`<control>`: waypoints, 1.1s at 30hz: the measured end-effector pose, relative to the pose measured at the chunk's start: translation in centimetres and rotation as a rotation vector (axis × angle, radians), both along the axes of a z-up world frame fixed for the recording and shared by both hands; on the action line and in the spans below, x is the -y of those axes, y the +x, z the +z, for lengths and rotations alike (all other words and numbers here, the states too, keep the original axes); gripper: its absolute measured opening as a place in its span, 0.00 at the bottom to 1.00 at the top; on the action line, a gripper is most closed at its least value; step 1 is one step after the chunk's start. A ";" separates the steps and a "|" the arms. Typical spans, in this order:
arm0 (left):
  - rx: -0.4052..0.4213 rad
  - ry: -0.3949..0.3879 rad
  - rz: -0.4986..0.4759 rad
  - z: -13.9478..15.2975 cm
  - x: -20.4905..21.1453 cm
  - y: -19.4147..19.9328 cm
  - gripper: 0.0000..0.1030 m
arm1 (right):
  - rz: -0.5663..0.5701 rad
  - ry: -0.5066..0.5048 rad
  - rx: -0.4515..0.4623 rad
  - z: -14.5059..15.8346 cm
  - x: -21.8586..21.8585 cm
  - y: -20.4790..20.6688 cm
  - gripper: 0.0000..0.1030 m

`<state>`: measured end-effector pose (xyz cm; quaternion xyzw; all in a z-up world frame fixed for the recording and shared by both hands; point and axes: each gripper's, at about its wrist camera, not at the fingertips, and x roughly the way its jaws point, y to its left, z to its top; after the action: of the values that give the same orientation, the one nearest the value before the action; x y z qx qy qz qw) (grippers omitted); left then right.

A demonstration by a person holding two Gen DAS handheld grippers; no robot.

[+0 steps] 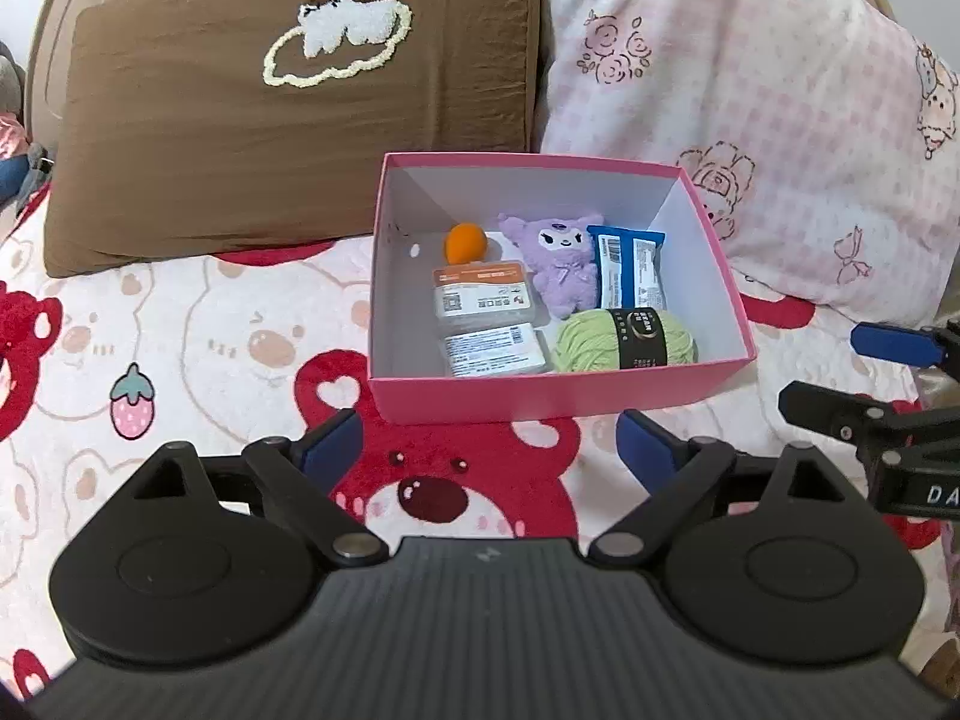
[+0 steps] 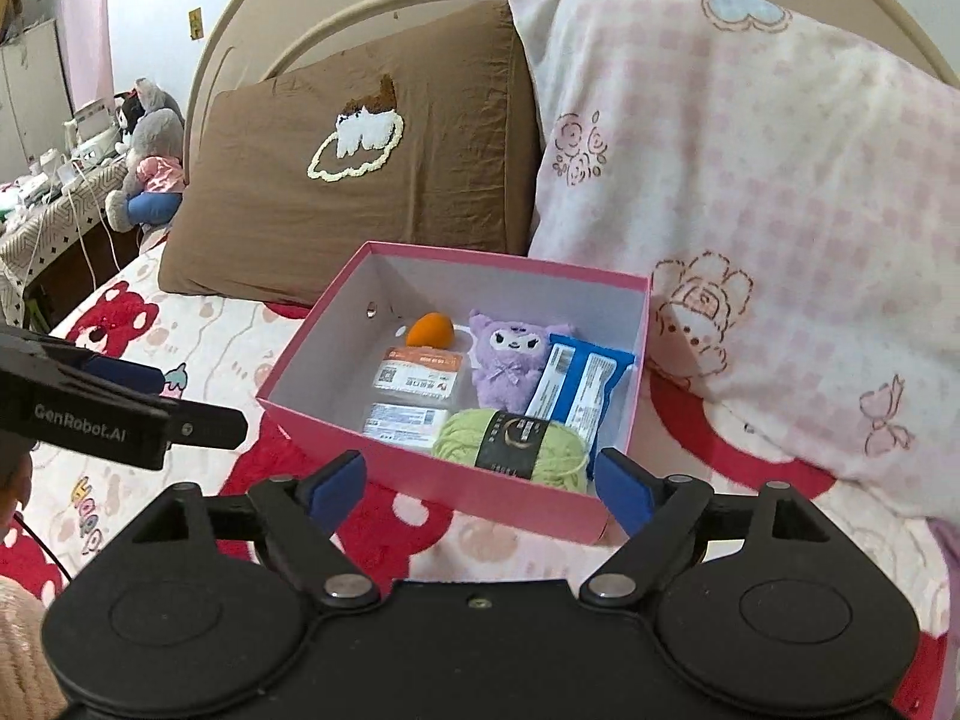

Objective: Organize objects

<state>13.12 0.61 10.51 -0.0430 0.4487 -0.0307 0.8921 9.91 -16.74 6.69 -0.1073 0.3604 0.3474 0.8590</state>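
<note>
A pink box (image 1: 540,397) (image 2: 420,483) stands on the bed. Inside lie an orange ball (image 1: 465,244) (image 2: 429,330), a purple plush (image 1: 561,264) (image 2: 510,357), a blue snack packet (image 1: 630,267) (image 2: 576,387), green yarn (image 1: 624,339) (image 2: 516,441) and two clear plastic cases (image 1: 480,297) (image 2: 414,381). My left gripper (image 1: 489,450) is open and empty just in front of the box. My right gripper (image 2: 480,483) is open and empty at the box's near wall. Each gripper shows at the edge of the other's view (image 1: 888,372) (image 2: 120,402).
A brown pillow (image 1: 288,120) (image 2: 360,150) and a pink checked pillow (image 1: 750,108) (image 2: 750,210) lean on the headboard behind the box. The bedspread (image 1: 180,330) has red bear prints. Plush toys (image 2: 150,168) and a cluttered desk (image 2: 54,192) are at far left.
</note>
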 end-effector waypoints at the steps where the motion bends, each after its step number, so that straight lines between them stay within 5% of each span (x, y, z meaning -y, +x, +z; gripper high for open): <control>1: 0.002 0.002 0.001 0.0 0.0 -0.3 0.90 | -0.005 -0.001 -0.001 0.0 0.1 -0.2 0.84; 14: 0.039 -0.004 -0.026 0.9 0.1 -3.7 0.95 | -0.036 -0.003 -0.072 0.4 0.8 -1.8 0.96; 17: 0.039 -0.005 -0.024 0.7 0.2 -4.0 0.98 | -0.041 -0.029 -0.029 0.5 0.9 -2.6 1.00; 33: -0.036 -0.051 0.017 -1.1 -0.9 -3.6 1.00 | -0.128 -0.075 -0.070 -0.9 2.1 -2.1 1.00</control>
<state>9.52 1.51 9.45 -0.0701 0.4634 -0.0338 0.8827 7.83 -18.82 5.75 -0.1040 0.4093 0.2813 0.8617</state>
